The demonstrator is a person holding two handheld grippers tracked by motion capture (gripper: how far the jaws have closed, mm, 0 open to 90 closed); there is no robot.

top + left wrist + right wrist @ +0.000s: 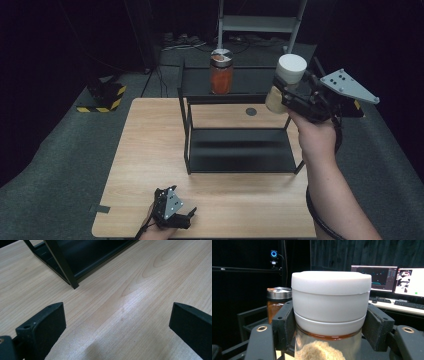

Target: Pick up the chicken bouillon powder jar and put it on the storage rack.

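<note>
My right gripper is shut on a jar with a white lid and pale contents, held in the air at the right end of the black shelf rack's top tier. Close up, the white-lidded jar sits between both pads, gripped just below the lid. A second jar with orange-red contents and a metal lid stands on the top shelf, to the left of the held one; this orange jar stands behind the held one in the right gripper view. My left gripper rests open on the wooden table near its front edge, its jaws wide apart over the bare table top.
The two-tier black rack stands on the table's far middle; its lower shelf is bare, and its front corner leg lies just ahead of my left gripper. A round grommet sits in the table top. Monitors stand beyond on the right.
</note>
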